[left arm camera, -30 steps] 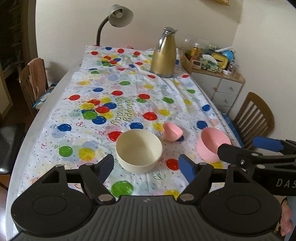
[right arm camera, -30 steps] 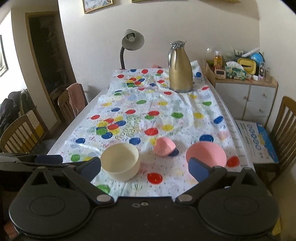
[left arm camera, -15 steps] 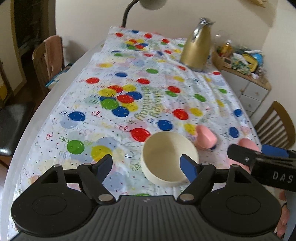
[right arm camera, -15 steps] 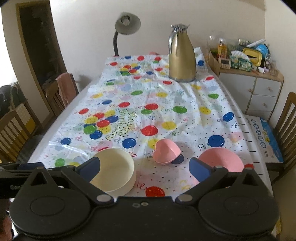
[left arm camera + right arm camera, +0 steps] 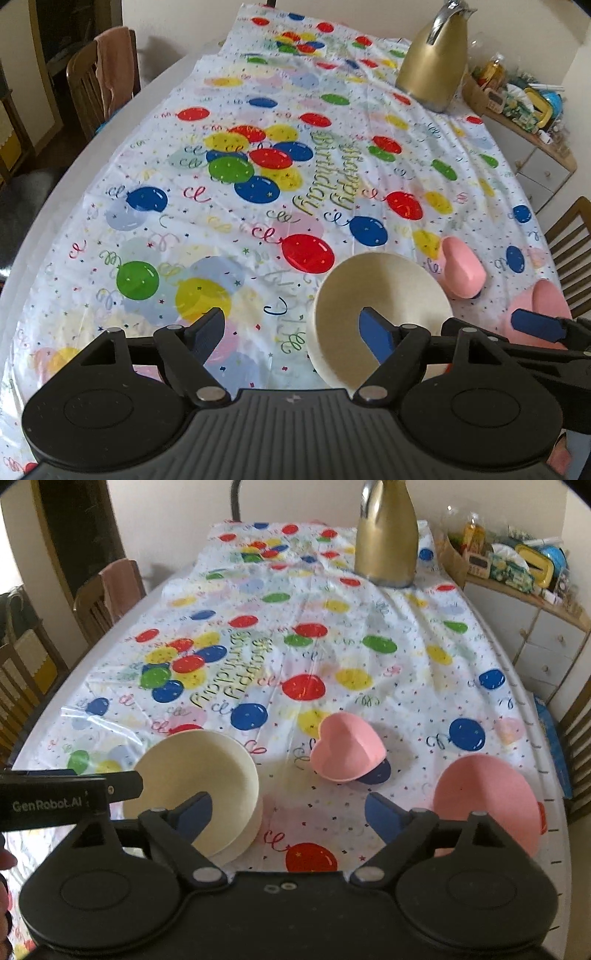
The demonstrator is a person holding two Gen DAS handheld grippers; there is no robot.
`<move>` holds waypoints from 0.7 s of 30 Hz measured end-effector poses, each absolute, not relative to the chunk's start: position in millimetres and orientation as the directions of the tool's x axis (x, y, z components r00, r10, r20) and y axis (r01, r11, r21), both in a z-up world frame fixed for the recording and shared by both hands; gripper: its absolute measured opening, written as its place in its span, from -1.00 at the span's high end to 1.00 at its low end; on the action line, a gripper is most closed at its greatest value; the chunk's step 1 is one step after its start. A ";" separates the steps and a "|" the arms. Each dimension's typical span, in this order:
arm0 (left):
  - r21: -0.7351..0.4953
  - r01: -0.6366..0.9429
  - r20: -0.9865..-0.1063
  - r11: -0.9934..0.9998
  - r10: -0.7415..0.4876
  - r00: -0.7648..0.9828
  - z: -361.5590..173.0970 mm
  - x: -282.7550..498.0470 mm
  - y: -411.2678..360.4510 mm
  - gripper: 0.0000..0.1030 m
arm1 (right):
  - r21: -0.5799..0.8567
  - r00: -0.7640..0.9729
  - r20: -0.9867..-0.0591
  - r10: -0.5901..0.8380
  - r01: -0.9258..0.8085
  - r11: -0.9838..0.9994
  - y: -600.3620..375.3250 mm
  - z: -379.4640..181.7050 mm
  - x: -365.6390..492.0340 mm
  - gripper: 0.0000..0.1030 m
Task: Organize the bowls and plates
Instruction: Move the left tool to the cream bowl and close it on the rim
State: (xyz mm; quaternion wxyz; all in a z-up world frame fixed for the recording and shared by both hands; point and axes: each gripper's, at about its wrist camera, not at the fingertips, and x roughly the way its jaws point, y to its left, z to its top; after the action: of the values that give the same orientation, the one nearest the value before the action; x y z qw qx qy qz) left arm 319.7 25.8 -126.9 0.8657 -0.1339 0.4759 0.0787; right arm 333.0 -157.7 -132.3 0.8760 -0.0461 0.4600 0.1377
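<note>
Two grippers are held wide with nothing gripped: the left gripper straddles the near rim of the cream bowl; the right gripper, jaws just narrowed, sits between that bowl and the pink bowl. The heart dish lies apart. Nothing is stacked yet; all sorting is judged pending.

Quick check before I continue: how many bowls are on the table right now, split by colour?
Cream bowl: 1
Pink round bowl: 1
Pink heart-shaped bowl: 1
Total: 3 bowls, 2 pink and 1 cream. No flat plates in view.
</note>
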 end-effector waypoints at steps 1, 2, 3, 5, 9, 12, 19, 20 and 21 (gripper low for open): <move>-0.159 -0.268 -0.848 0.950 0.008 0.530 -129.2 321.6 26.3 -0.55 | 0.056 0.527 -0.826 0.200 -0.276 0.959 -157.1 -135.6 336.1 -0.58; -0.159 -0.271 -0.850 0.949 0.008 0.527 -131.4 323.0 26.6 -0.55 | 0.066 0.517 -0.832 0.202 -0.268 0.961 -157.1 -138.1 338.8 -0.55; -0.157 -0.273 -0.852 0.949 0.010 0.524 -133.4 324.3 26.7 -0.55 | 0.075 0.507 -0.838 0.201 -0.258 0.963 -157.0 -141.3 341.1 -0.49; -0.151 -0.279 -0.853 0.948 0.018 0.521 -135.7 326.4 26.6 -0.55 | 0.089 0.484 -0.851 0.204 -0.249 0.964 -155.9 -147.7 345.4 -0.39; -0.148 -0.317 -0.856 0.937 0.039 0.515 -139.7 329.8 28.3 -0.53 | 0.102 0.460 -0.865 0.202 -0.232 0.967 -153.5 -154.6 350.3 -0.13; -0.174 -0.338 -0.866 0.925 0.020 0.500 -143.2 333.1 29.2 -0.40 | 0.095 0.455 -0.871 0.184 -0.213 0.973 -150.6 -156.2 352.8 0.03; -0.191 -0.356 -0.881 0.915 0.001 0.474 -145.0 337.0 23.7 0.05 | 0.109 0.416 -0.891 0.182 -0.193 0.975 -145.7 -156.3 357.3 0.38; -0.194 -0.360 -0.884 0.913 -0.004 0.468 -145.6 337.3 23.7 0.21 | 0.115 0.412 -0.892 0.185 -0.191 0.975 -145.3 -156.4 357.8 0.42; -0.202 -0.362 -0.887 0.910 -0.013 0.462 -146.6 337.7 23.9 0.30 | 0.118 0.408 -0.894 0.187 -0.188 0.975 -144.7 -156.1 357.9 0.49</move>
State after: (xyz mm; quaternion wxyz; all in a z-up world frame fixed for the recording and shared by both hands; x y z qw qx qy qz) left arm 337.7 23.9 -146.6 0.8347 -0.1846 0.5081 0.1047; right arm 357.9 -144.7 -156.1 0.8390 -0.0005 0.5326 0.1117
